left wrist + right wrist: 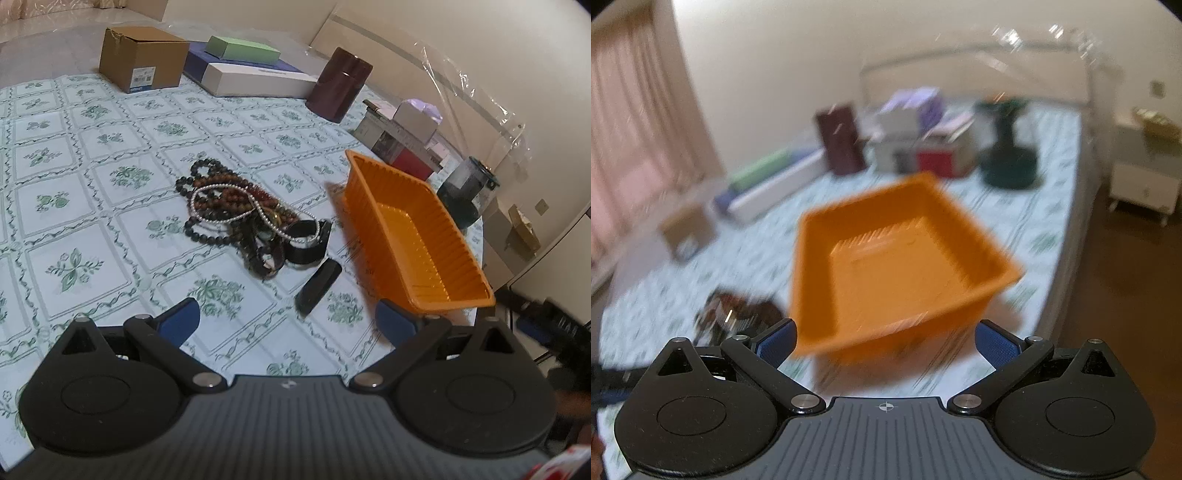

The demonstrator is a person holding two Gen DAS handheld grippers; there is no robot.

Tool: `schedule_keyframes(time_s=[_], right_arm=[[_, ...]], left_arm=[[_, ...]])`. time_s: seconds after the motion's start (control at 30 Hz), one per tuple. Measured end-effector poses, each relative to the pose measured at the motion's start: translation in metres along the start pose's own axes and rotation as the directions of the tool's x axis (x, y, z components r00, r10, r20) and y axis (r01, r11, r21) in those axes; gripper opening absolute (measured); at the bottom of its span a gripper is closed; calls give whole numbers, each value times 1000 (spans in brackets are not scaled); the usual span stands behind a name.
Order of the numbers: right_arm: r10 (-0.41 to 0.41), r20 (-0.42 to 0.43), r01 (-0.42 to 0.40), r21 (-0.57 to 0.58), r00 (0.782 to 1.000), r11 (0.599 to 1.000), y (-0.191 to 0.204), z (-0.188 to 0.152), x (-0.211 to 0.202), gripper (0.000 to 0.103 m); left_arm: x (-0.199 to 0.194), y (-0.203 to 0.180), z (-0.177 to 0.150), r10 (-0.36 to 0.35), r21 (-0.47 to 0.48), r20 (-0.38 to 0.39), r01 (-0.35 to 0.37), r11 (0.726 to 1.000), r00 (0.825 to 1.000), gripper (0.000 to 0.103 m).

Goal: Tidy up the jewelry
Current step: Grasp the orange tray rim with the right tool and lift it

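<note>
A pile of jewelry (240,212) lies on the floral tablecloth: dark and brown bead strings, a silver bead chain, a black watch band. A black oblong piece (318,286) lies just right of the pile. An empty orange plastic tray (413,232) stands right of the pile; it also shows, blurred, in the right wrist view (897,269). My left gripper (288,319) is open and empty, in front of the pile. My right gripper (884,341) is open and empty, just in front of the tray. The pile (738,314) is at its left.
At the table's far side stand a brown cardboard box (142,59), flat green, blue and white boxes (255,72), a dark maroon cylinder (340,85), small stacked boxes (402,136) and a dark green bottle (467,192). The table edge runs right of the tray.
</note>
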State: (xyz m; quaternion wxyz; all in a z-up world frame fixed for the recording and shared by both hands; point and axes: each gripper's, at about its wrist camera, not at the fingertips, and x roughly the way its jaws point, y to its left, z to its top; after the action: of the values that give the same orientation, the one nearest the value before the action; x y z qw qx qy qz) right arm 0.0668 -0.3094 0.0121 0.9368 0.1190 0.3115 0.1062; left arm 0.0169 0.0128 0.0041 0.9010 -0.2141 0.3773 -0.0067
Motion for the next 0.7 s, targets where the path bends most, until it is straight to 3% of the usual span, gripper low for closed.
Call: schedule_keyframes(time_s=[0.1, 0.17, 0.27, 0.4, 0.63, 0.7], right_arm=[[-24, 72, 22, 34, 997, 999, -26, 16, 3, 100], [-34, 89, 28, 62, 995, 998, -47, 25, 13, 83], [-39, 91, 29, 105, 995, 994, -77, 36, 30, 72], [16, 57, -27, 199, 998, 980, -114, 41, 59, 55], [84, 20, -87, 265, 996, 960, -126, 28, 95, 31], [99, 25, -102, 283, 995, 954, -126, 25, 100, 29]], left_arm=[[4, 0, 1, -10, -7, 7, 10, 1000, 1000, 100], [8, 0, 2, -19, -14, 9, 19, 1000, 1000, 100], [12, 2, 2, -40, -24, 11, 40, 999, 999, 100], [19, 4, 2, -61, -50, 16, 62, 997, 998, 100], [30, 2, 3, -78, -51, 7, 79, 996, 997, 100], [32, 1, 4, -79, -48, 4, 79, 996, 997, 100]])
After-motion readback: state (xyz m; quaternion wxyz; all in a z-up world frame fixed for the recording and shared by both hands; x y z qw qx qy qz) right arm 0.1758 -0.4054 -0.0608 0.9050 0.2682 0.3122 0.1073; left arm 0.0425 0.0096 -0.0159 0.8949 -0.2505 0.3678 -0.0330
